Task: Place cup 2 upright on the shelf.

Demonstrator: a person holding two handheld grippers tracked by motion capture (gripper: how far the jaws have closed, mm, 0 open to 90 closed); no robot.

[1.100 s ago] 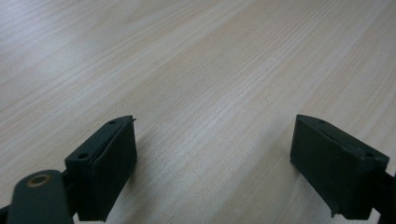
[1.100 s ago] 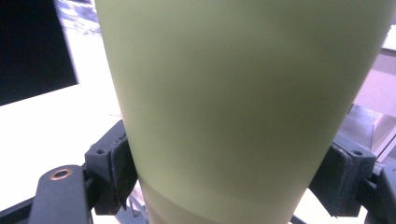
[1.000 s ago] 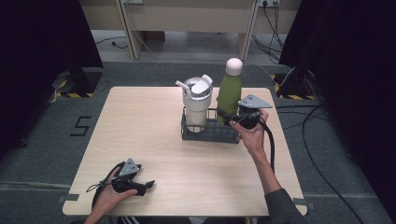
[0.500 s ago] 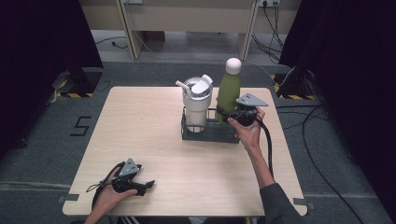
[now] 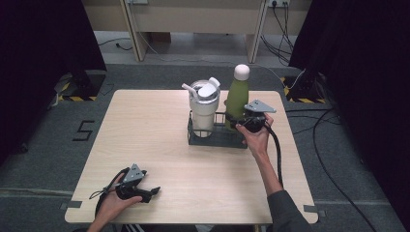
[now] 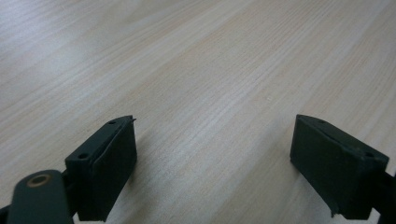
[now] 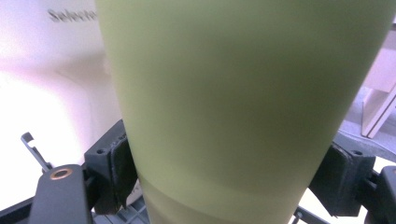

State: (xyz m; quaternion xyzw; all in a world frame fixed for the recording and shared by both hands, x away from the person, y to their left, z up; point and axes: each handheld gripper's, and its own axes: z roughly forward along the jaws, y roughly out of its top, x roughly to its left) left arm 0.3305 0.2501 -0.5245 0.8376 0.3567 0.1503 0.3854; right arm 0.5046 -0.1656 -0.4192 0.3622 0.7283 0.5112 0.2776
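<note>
Both grippers unmoved, right gripper (image 5: 235, 121) still clasping bottle (image 5: 237, 96)

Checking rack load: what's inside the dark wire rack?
Dark wire rack holds a white lidded tumbler and a tall green bottle, clamped by the right tongs. Rack floor hidden.

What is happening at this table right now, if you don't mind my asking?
A person works with a gripper in each hand. The right gripper is closed around the green bottle, which stands in a dark rack beside a white tumbler. The left gripper rests open on the wooden table near its front edge, holding nothing.
</note>
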